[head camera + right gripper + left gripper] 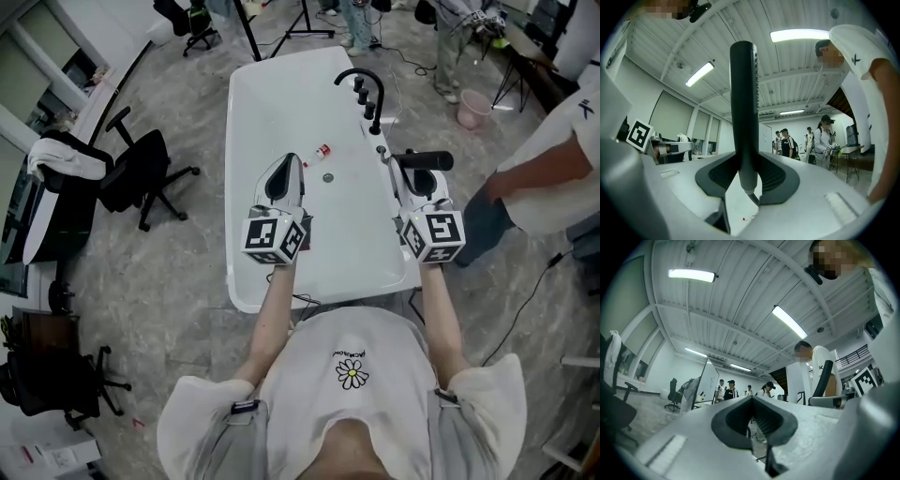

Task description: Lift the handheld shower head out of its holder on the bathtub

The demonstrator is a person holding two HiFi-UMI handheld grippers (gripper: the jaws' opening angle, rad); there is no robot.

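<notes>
The black handheld shower head [427, 161] is held above the right rim of the white bathtub [272, 112], clear of the tub deck. My right gripper [412, 178] is shut on its handle. In the right gripper view the handle [744, 117] stands upright between the dark pads [717, 176] of my right gripper [746, 171], and its hose [753, 198] trails below. My left gripper [291, 161] hovers over the tub's middle with its tips together and nothing in them; the left gripper view shows that gripper [752, 401] pointing into the room.
A black faucet [361, 80] with knobs stands on the tub's far right rim. A small red-and-white object [322, 151] lies in the tub near the drain [328, 176]. A person [548, 173] stands close on the right. Office chairs [141, 173] stand left, and a pink bucket [473, 108] is behind.
</notes>
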